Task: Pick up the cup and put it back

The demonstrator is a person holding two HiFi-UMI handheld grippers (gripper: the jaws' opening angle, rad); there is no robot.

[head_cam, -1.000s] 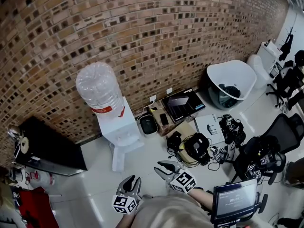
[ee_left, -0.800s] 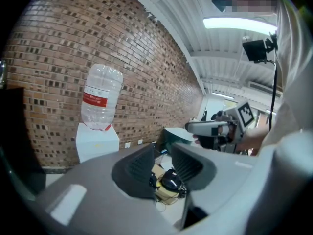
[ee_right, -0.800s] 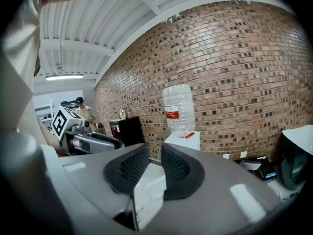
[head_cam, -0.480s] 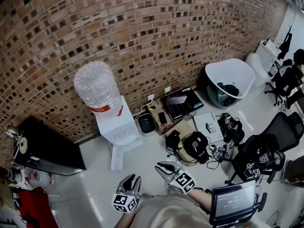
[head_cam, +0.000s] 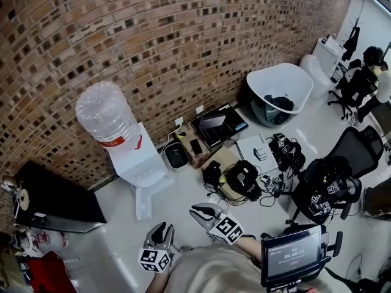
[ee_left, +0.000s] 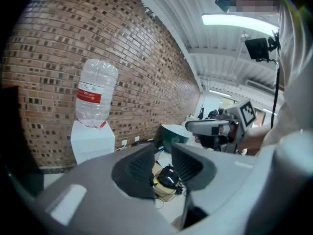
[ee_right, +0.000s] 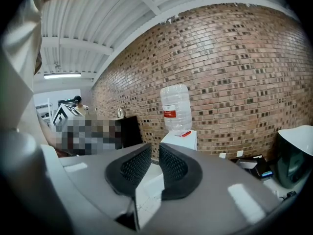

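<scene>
currently left gripper [head_cam: 162,227] jaws open, empty; right gripper [head_cam: 195,210] jaws closed, nothing btwn.

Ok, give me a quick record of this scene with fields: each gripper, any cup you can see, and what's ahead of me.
left gripper: jaws apart, nothing between them
right gripper: jaws together, empty
cup: none visible in any view
ahead: white water dispenser topped by a clear plastic bottle, against the red-brown brick wall
floor: black gear and cables right of the dispenser in the head view
</scene>
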